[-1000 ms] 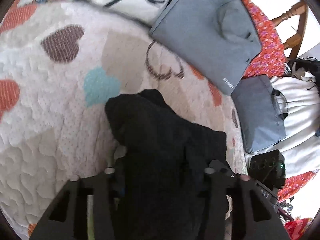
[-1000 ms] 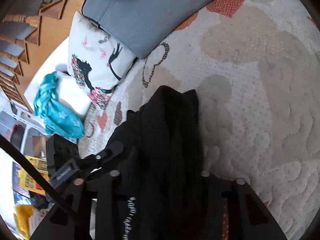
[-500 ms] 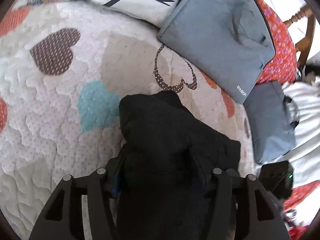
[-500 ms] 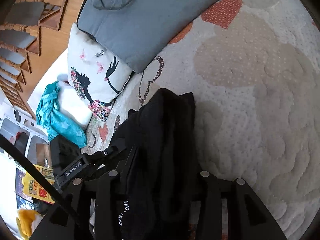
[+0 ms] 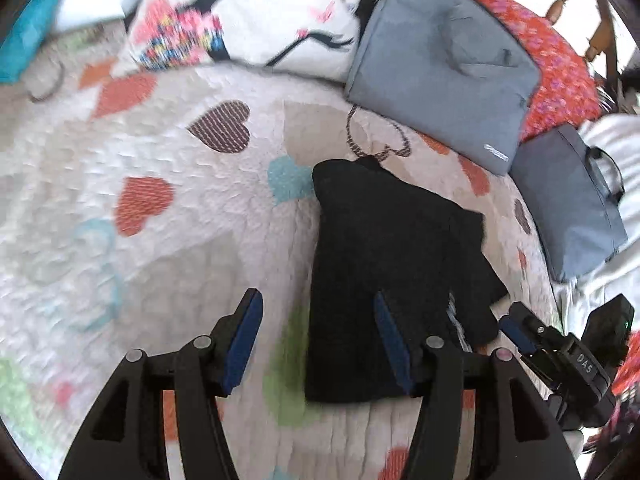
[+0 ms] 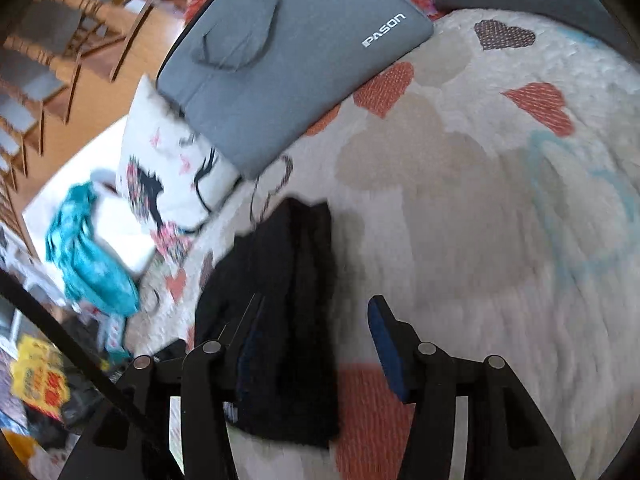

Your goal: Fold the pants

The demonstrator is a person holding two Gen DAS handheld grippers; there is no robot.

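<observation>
A: At the centre of the left wrist view, what lies on the bedspread (image 5: 200,216)?

B: Black pants (image 5: 384,264), folded into a thick, roughly rectangular bundle of soft matte cloth. They lie flat on the quilted white bedspread, whose puckered surface is printed with hearts in orange, teal and brown.

A: And the left tongs (image 5: 318,326)?

B: Their jaws stand wide and hold nothing. The blue pads (image 5: 245,340) are bare; the right-hand one overlaps the pants' lower part in the picture, the left-hand one sits over bare quilt. Contact cannot be told.

A: The right tongs (image 6: 316,330)?

B: Their jaws have just been opening and press on nothing. In the right wrist view the pants (image 6: 288,320) reach up the lower middle of the frame, partly between the fingers, with the left-hand finger against the dark cloth and the other clear over the quilt.

A: What else is around?

B: A flat grey fabric laptop bag (image 5: 444,64) at upper right, a second grey bag (image 5: 568,200) beside it with a loop handle, and a white printed cushion (image 5: 248,16) at top centre. In the right wrist view, crumpled teal cloth (image 6: 88,256) at the left edge and turned wooden chair legs (image 6: 52,40) at upper left.
</observation>
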